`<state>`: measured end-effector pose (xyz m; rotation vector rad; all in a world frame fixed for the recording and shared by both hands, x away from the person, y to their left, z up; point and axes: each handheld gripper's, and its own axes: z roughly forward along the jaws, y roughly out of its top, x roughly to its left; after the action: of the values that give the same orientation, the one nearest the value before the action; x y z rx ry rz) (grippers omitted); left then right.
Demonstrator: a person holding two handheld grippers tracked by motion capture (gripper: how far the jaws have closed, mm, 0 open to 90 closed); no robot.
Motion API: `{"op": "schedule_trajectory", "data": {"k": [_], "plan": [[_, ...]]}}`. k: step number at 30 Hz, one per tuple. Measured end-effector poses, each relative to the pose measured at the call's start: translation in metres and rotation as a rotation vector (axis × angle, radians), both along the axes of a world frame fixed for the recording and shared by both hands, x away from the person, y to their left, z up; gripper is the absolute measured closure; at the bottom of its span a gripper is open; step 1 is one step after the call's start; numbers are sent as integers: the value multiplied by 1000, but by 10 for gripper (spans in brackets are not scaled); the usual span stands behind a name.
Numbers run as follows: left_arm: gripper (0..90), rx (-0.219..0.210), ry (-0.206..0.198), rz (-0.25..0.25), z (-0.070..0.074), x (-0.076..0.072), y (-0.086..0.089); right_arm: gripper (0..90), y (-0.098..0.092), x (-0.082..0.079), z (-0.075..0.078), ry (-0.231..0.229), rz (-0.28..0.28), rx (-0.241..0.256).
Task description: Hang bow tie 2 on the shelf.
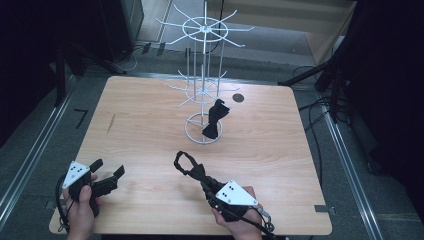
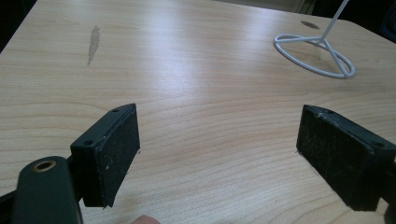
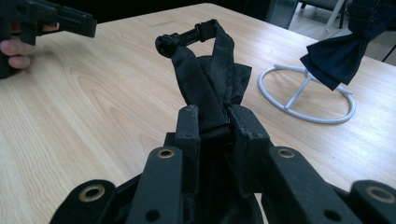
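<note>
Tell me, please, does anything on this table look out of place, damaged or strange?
Nothing looks damaged. Small oddities: a dark streak marks the table on its left part, and a dark round spot lies near the far edge. One bow tie hangs on the white wire stand; the right gripper clamps another bow tie.

You hold a black satin bow tie with a clasped neck strap [image 3: 210,79] pinched low over the wooden table, strap looping forward.
</note>
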<state>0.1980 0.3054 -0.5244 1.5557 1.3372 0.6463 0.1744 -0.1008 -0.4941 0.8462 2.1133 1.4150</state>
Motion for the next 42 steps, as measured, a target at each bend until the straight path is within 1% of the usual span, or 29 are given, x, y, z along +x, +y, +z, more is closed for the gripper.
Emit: {"op": "schedule_trajectory", "data": {"k": [26,42], "plan": [[141,1,-3,3,0,0,0,757,2,8,19,-65,-26,32],[142,-1,-3,1,0,0,0,757,7,14,32,-103,-44,61]]}}
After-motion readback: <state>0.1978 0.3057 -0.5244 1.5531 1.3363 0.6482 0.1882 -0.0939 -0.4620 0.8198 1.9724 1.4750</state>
